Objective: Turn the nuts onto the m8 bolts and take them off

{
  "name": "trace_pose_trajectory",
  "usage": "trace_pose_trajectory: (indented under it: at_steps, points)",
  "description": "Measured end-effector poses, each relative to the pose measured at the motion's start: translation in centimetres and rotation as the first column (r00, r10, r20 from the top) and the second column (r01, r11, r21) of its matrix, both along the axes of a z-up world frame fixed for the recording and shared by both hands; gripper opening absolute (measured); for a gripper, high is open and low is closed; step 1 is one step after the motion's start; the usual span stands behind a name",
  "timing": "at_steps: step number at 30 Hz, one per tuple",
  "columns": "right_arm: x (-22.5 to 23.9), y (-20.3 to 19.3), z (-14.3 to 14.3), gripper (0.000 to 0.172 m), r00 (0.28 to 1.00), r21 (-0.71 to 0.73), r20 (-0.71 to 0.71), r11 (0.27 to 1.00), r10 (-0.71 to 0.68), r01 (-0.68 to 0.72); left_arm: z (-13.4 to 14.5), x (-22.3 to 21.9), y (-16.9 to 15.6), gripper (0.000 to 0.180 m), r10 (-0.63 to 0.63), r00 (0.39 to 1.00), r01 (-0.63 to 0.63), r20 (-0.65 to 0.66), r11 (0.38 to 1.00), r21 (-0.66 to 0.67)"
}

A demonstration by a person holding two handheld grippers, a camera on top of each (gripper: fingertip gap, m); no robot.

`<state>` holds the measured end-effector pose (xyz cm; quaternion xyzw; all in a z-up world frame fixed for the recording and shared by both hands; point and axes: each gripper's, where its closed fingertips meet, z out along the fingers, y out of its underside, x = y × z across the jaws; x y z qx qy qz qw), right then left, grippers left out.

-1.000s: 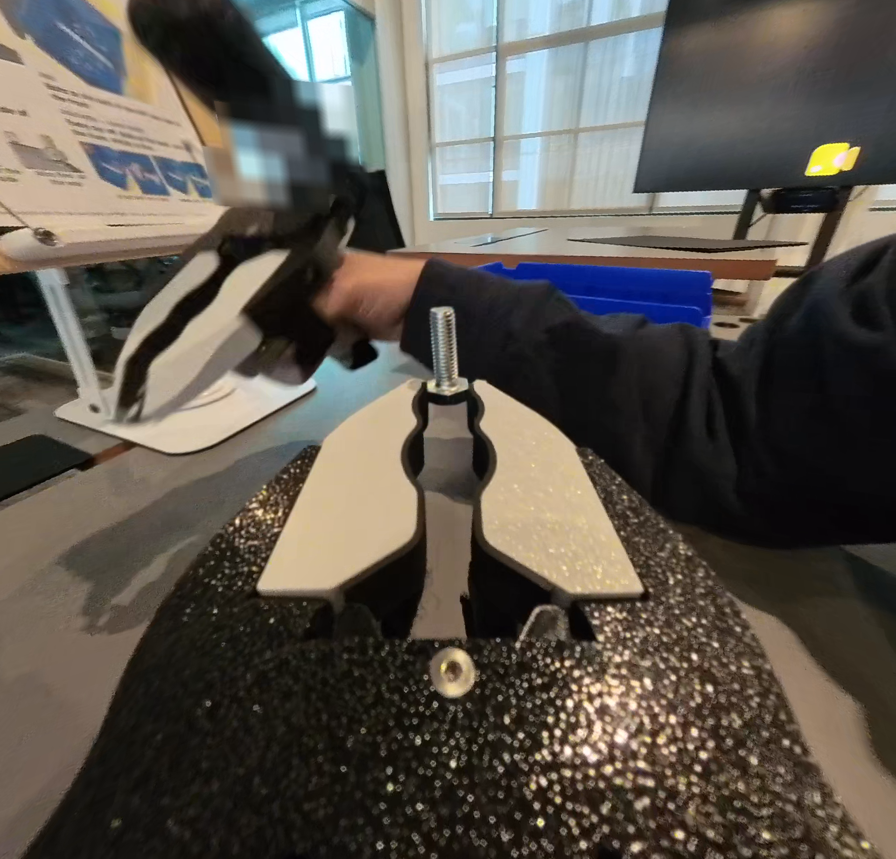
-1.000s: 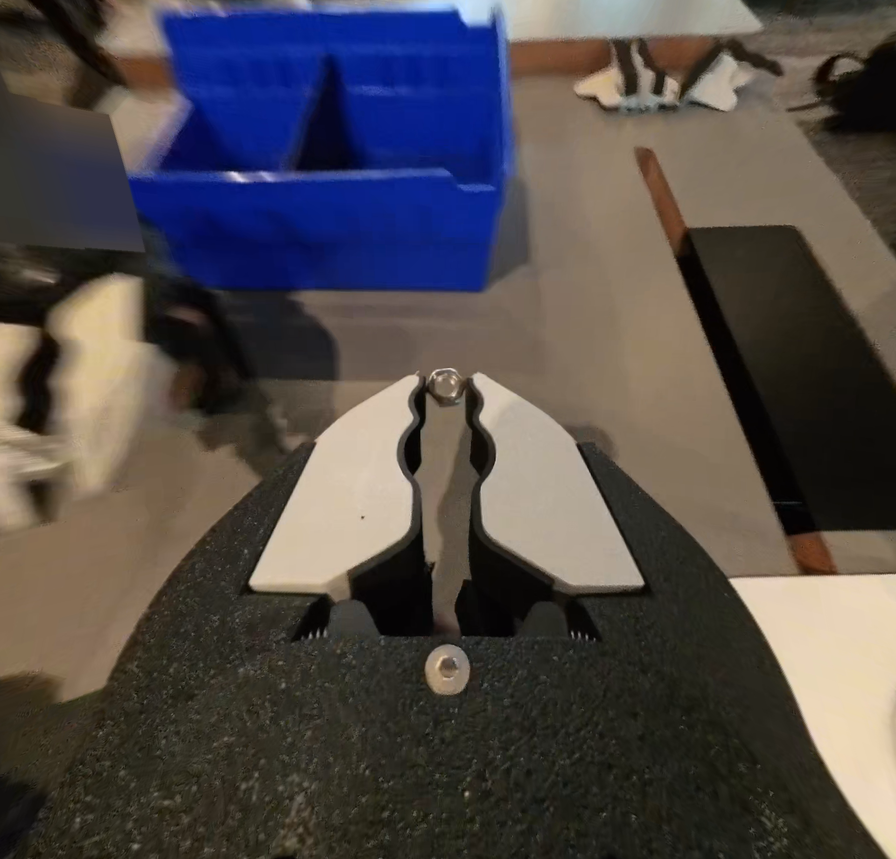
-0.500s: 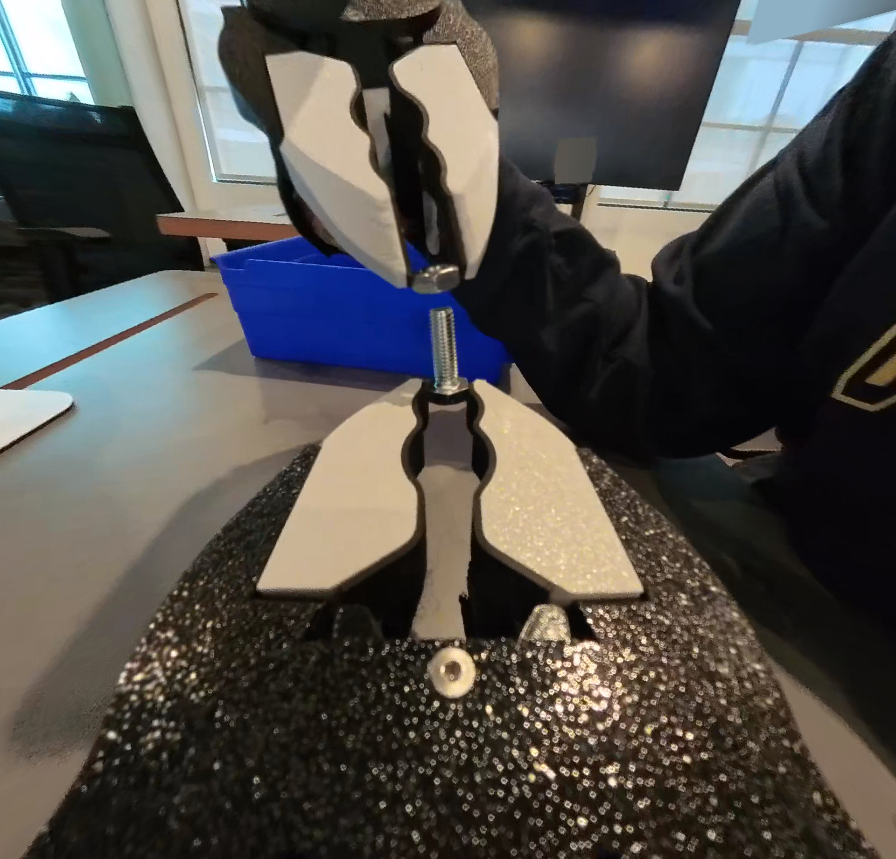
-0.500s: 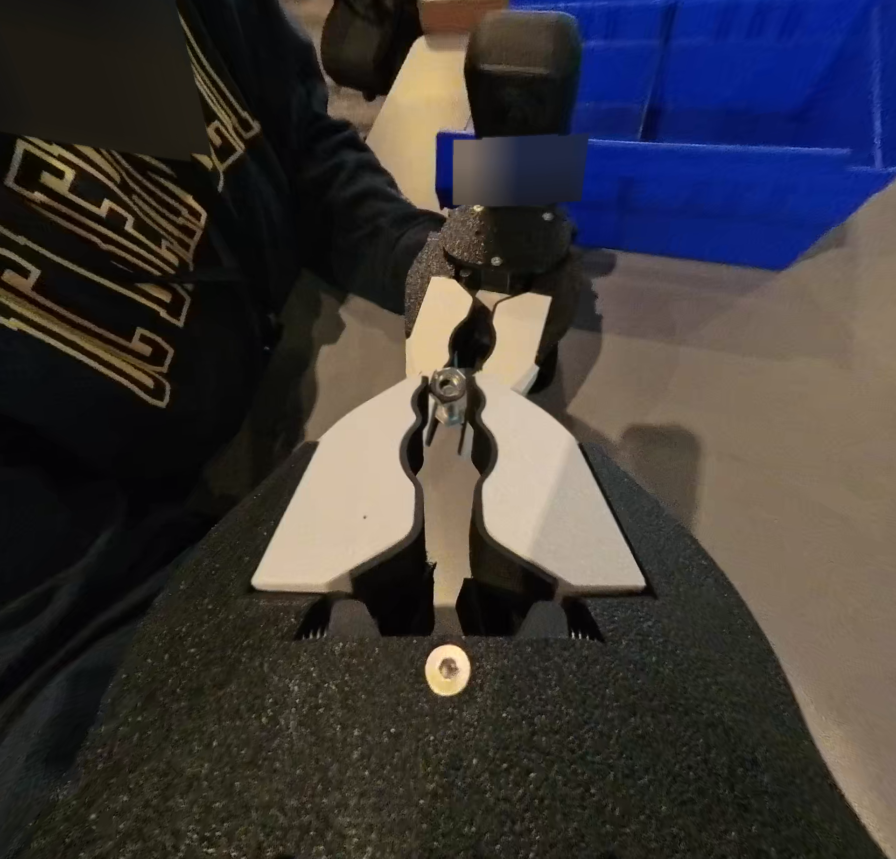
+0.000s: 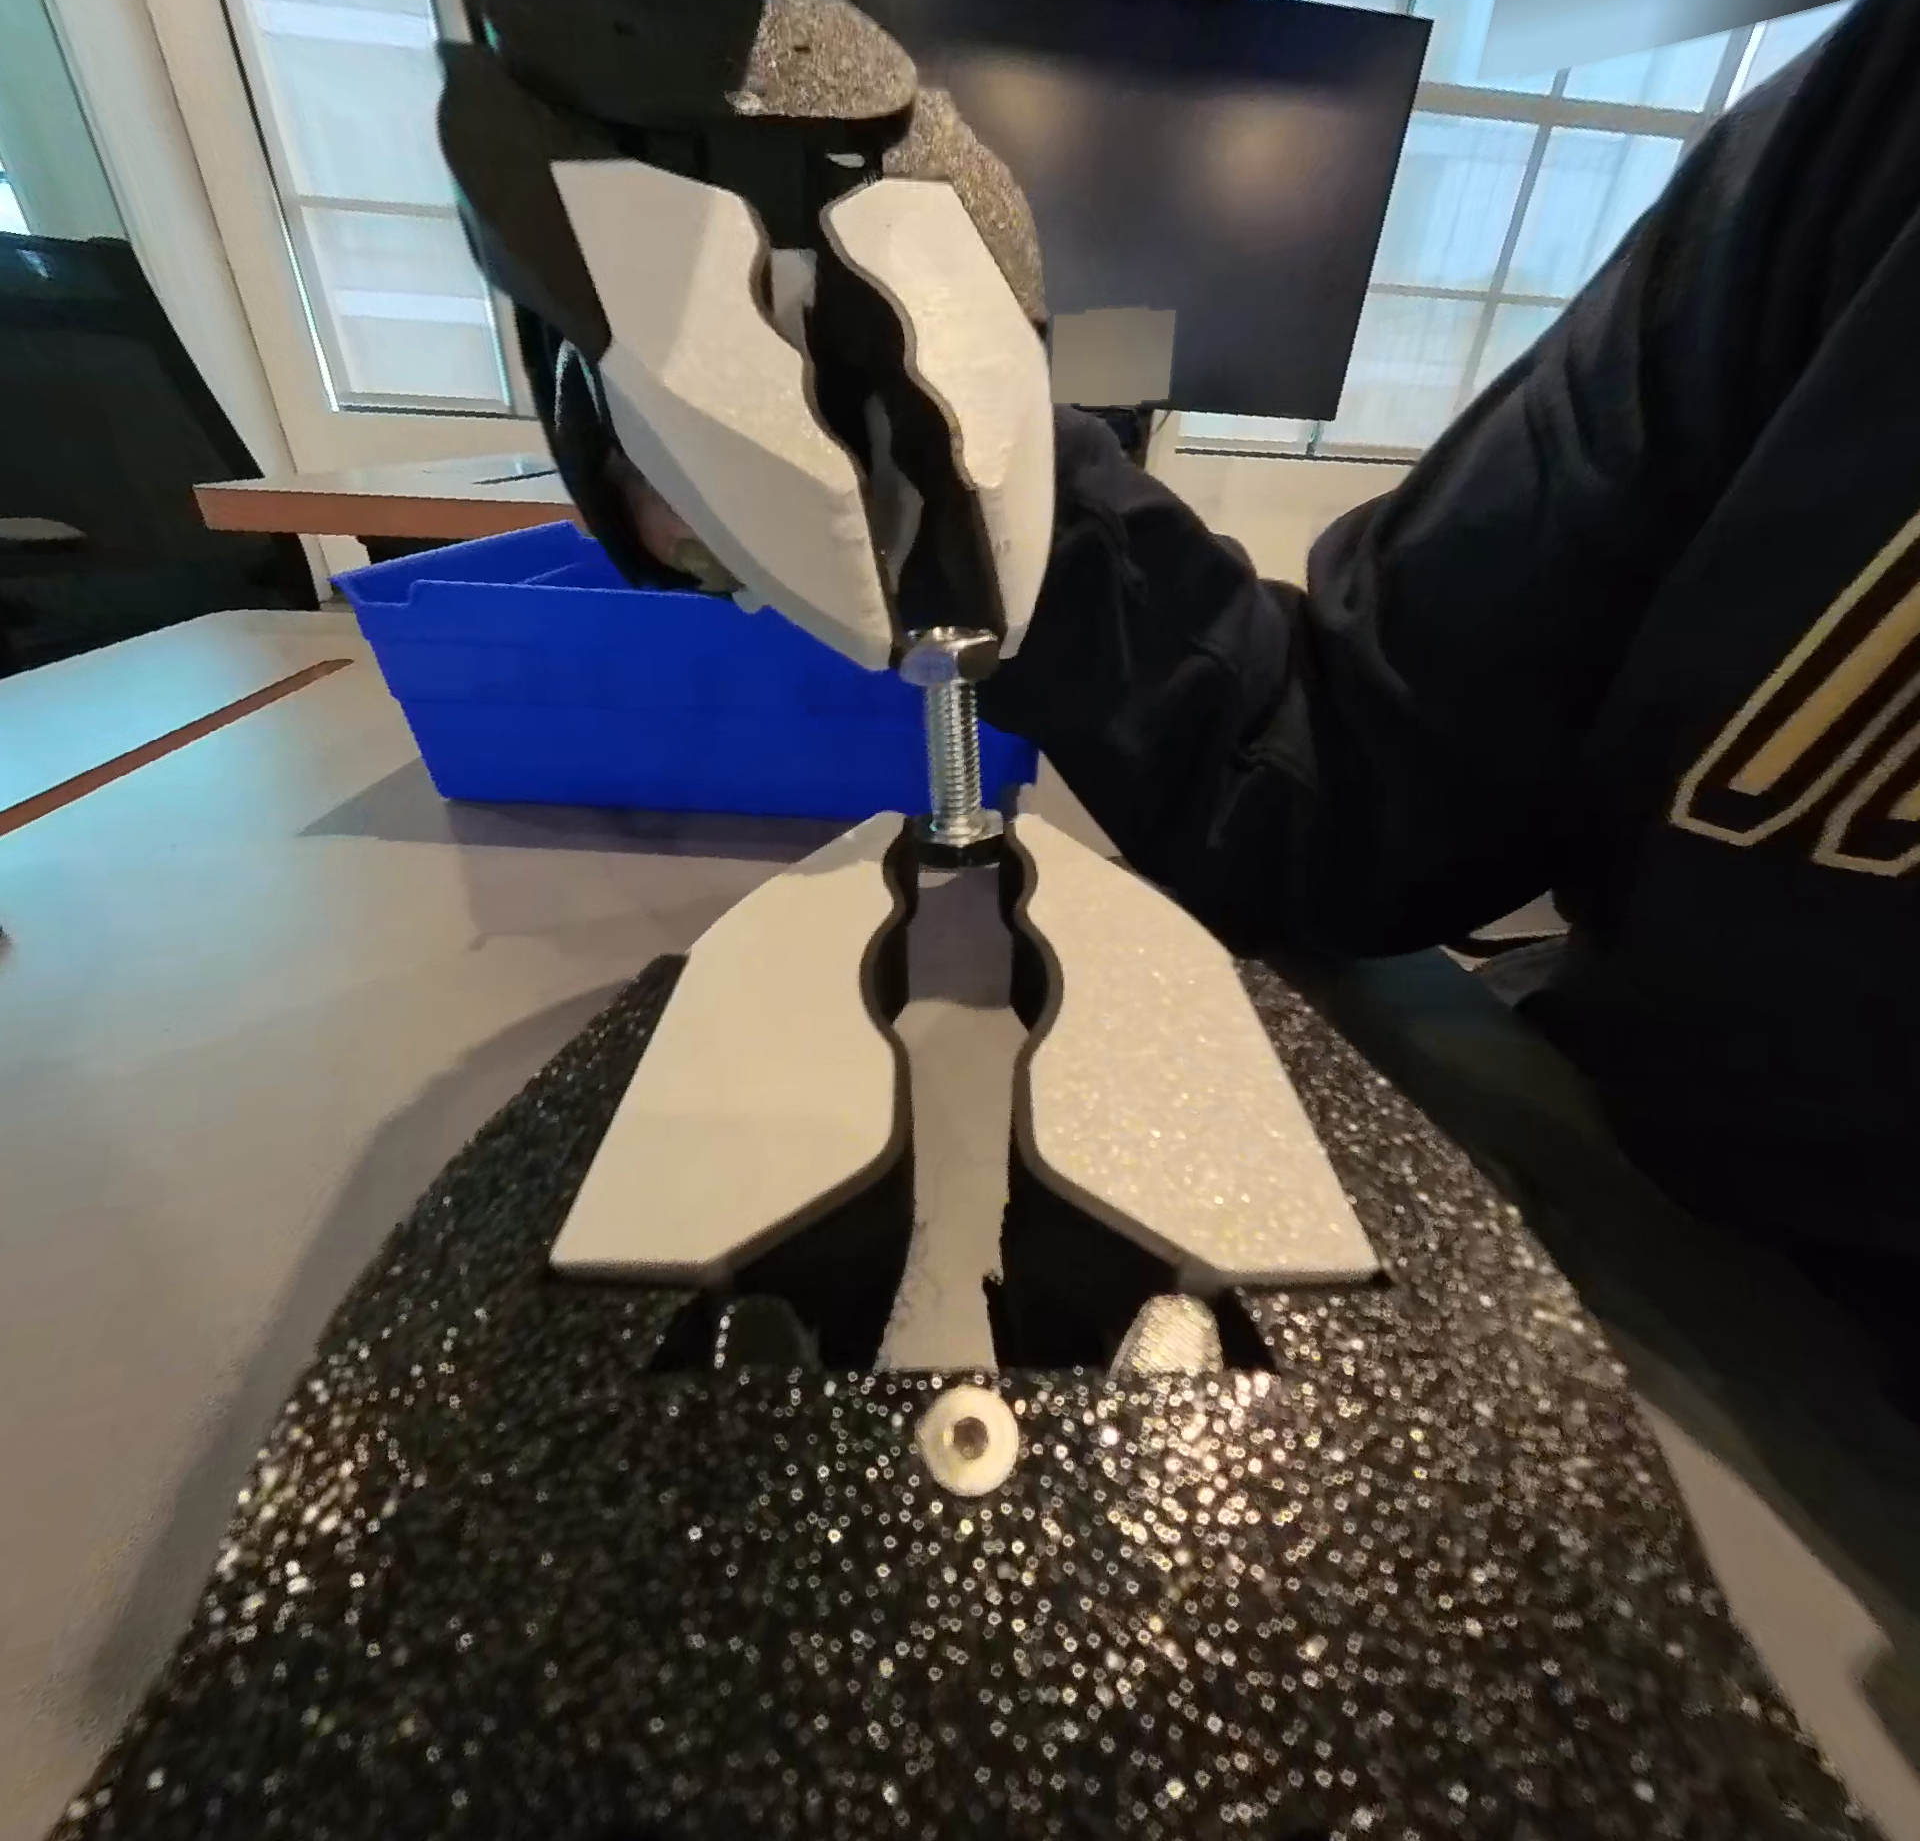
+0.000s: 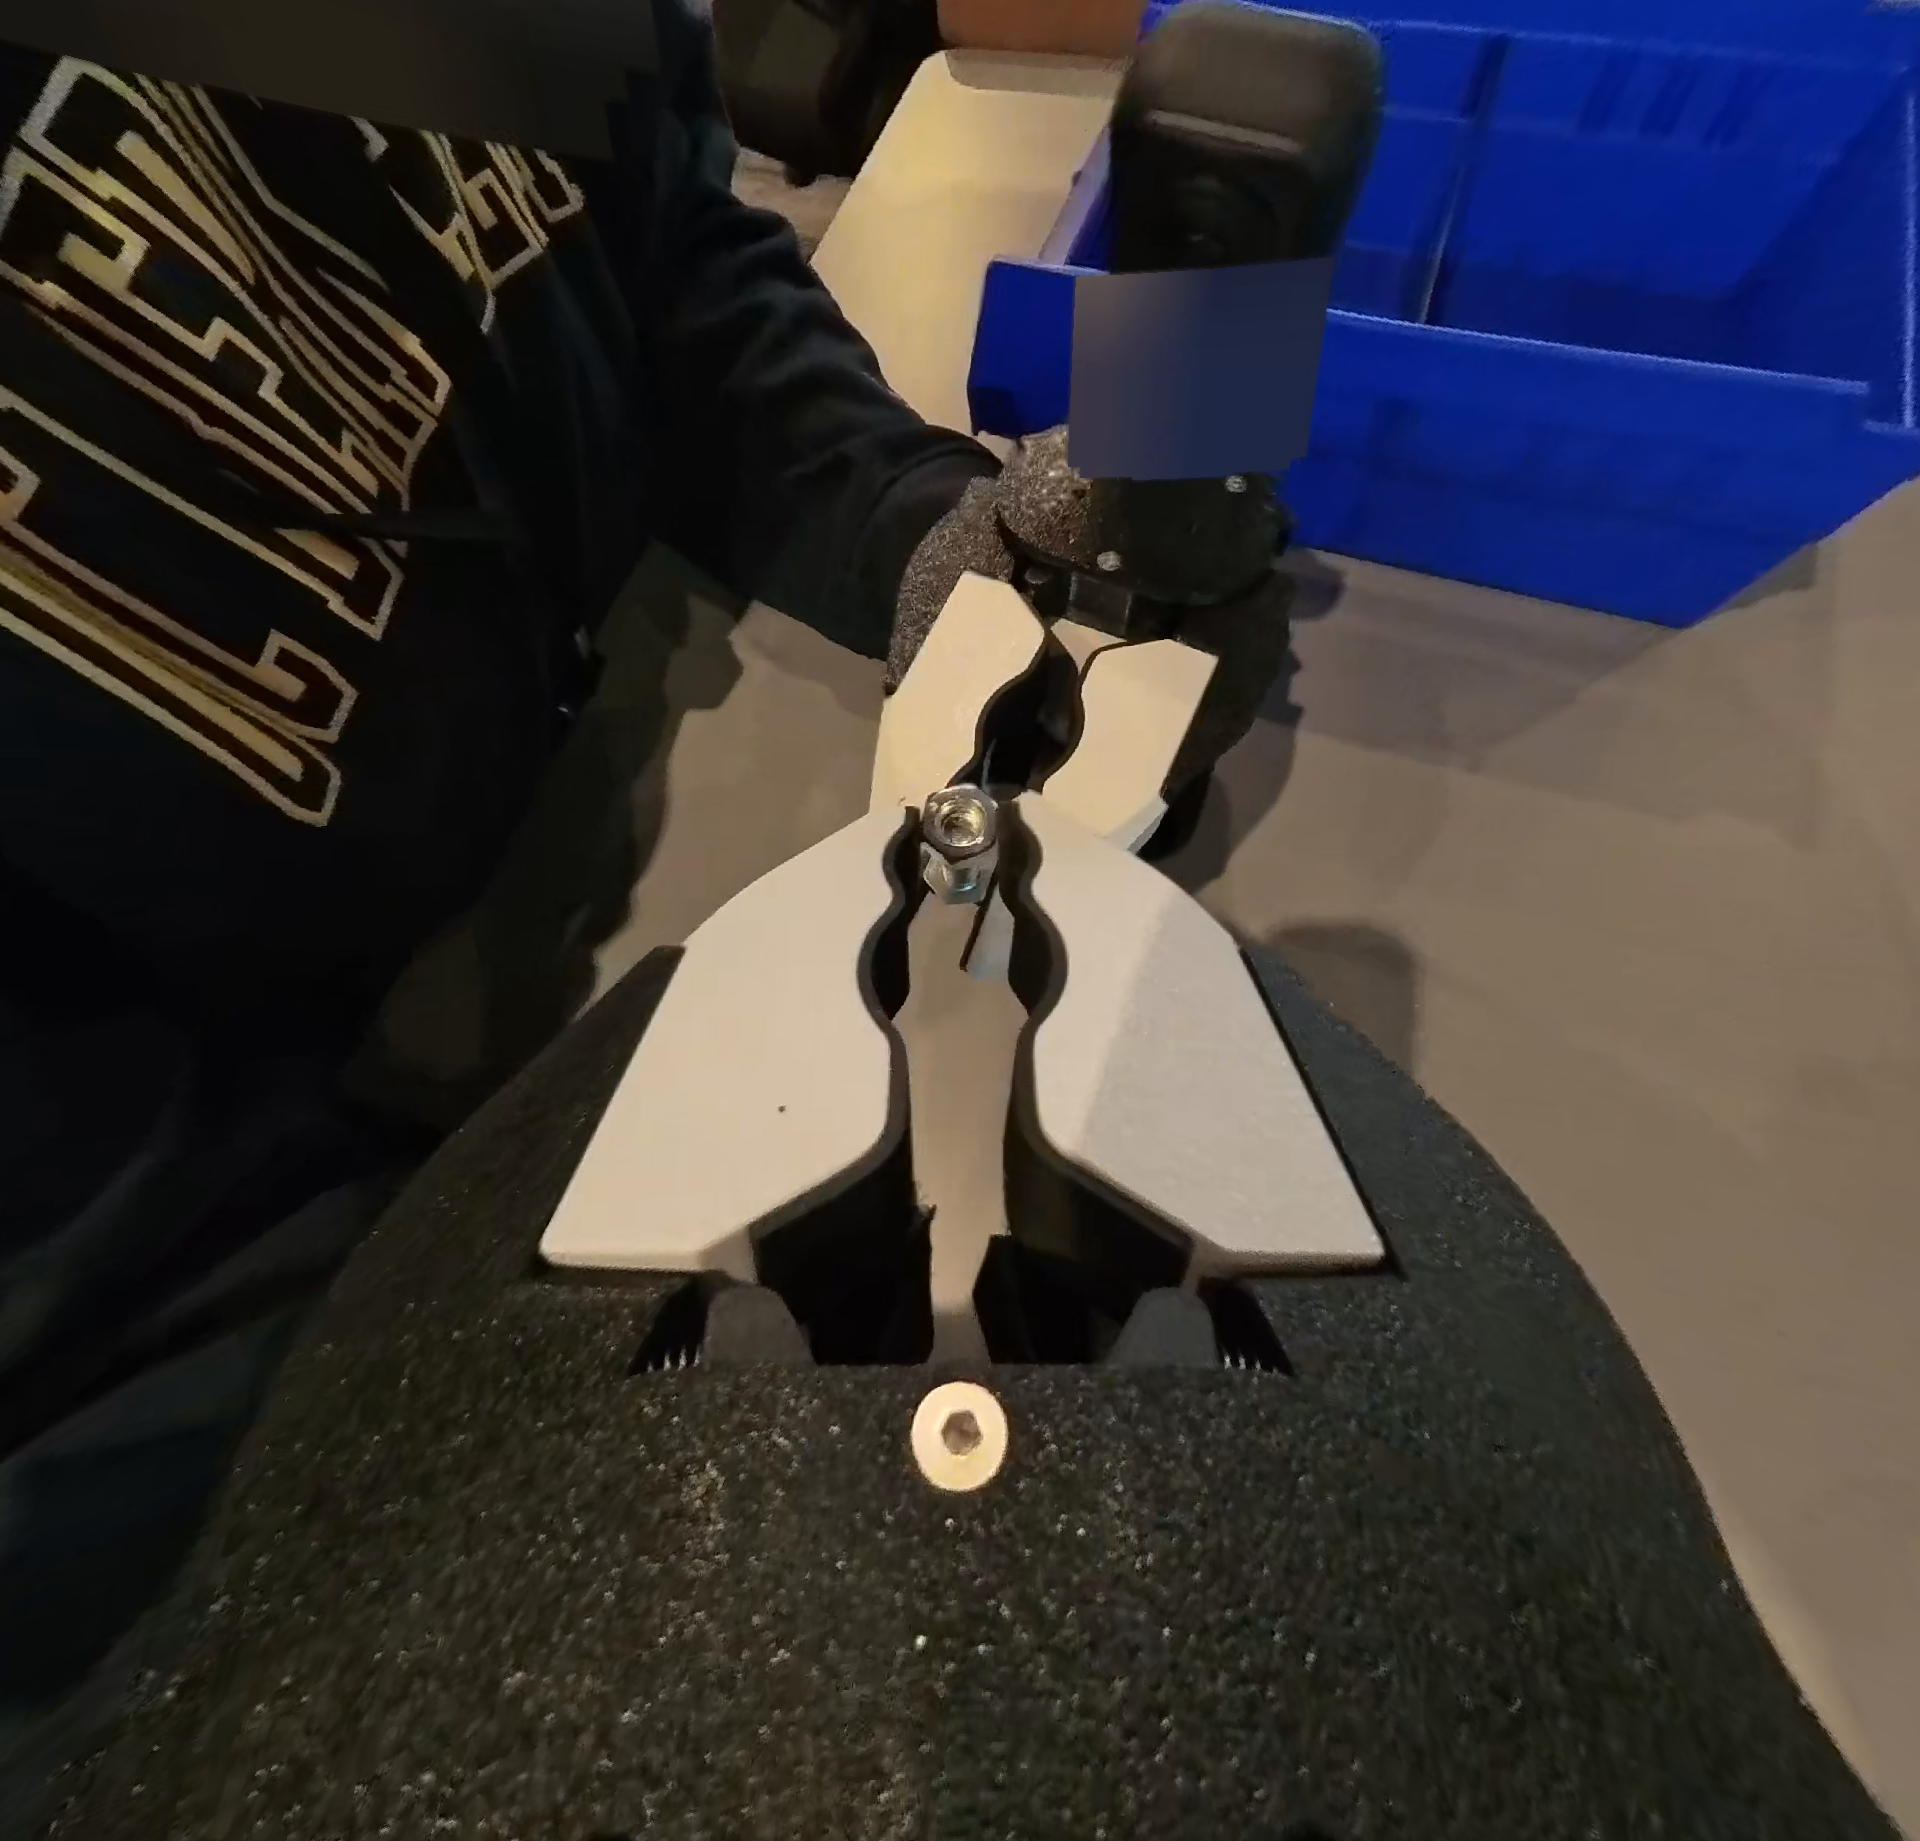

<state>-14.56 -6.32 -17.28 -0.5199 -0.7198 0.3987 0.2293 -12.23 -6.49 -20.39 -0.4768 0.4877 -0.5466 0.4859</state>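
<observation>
In the left wrist view my left gripper is shut on the hex head of a silver bolt. It holds the bolt upright, with the threaded shaft pointing up. My right gripper comes down from above, shut on a silver nut. The nut sits on the top end of the bolt's thread. In the right wrist view my right gripper pinches the nut at its fingertips. The bolt shows just beneath the nut. The left gripper's white fingers lie beyond it.
A blue bin stands on the grey table behind the grippers; it also shows in the right wrist view. A person's dark sleeve fills the right side. A dark monitor stands at the back. Only a small space, under 4 cm, lies between the two pairs of fingers.
My right gripper swung in from the left with the nut, came above the bolt and lowered. The gap between nut and bolt tip has closed. My left gripper kept its hold on the bolt.
</observation>
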Motion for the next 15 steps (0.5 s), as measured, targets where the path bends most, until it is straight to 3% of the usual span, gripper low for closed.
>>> trace_pose_trajectory:
  at_steps: [4,8,15]
  points:
    - [0.2,0.1,-0.1,0.014,0.997,0.044,-0.012,0.996,-0.076,0.076,-0.1,0.1,-0.1,0.014,0.003,1.0,-0.003,-0.007,1.0,0.01]
    - [0.0,0.9,-0.3,0.014,0.97,0.06,-0.019,0.969,-0.241,0.241,-0.3,0.1,0.8,0.014,0.079,0.997,-0.079,-0.022,0.997,0.02]
    - [0.0,3.0,-0.9,0.014,0.806,0.103,-0.065,0.799,-0.589,0.592,-0.8,-0.3,3.1,0.014,0.278,0.958,-0.276,-0.072,0.96,0.036]
